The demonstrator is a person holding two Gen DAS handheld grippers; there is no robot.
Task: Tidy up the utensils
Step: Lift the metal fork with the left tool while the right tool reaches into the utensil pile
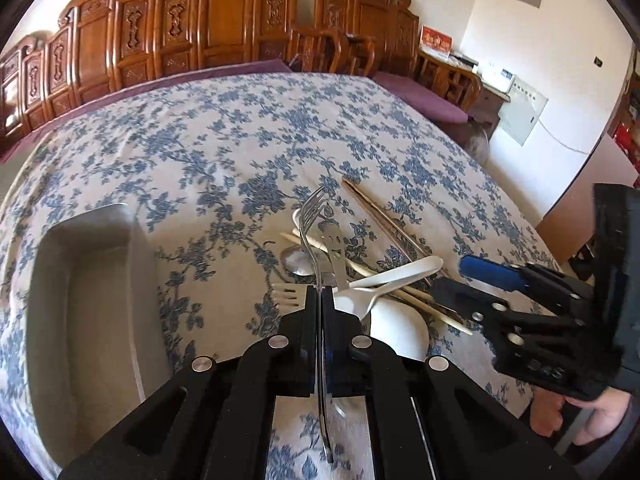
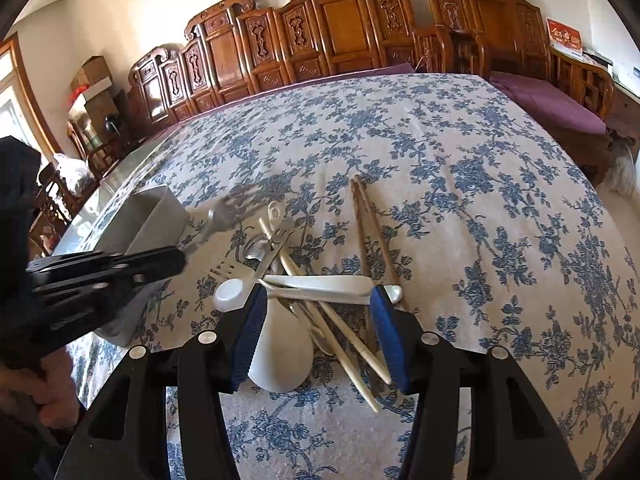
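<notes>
Steel glints between the pads of your left tool [image 1: 320, 300]: it is pinching a metal fork [image 1: 316, 236] by the handle, tines pointing up and away, lifted clear of the pile. From the right wrist view the fork [image 2: 228, 216] is blurred, above the counter [image 2: 460, 184] just beside the grey tray [image 2: 156, 216]. That tray [image 1: 84, 280] sits towards the counter's left edge. Below the fork lies the heap of utensils: a white plastic fork [image 1: 288, 292], a metal spoon [image 1: 296, 260], a white ladle-like spoon [image 2: 280, 344], pale chopsticks [image 2: 348, 344] and dark wooden chopsticks [image 2: 372, 224], crossing one another near the counter's near edge. Your right tool [image 2: 320, 320] hangs over that heap with its blue pads spread apart, gripping nothing. The counter wears a blue-flowered cloth; carved wooden benches [image 2: 320, 20] line the wall past its far edge.
</notes>
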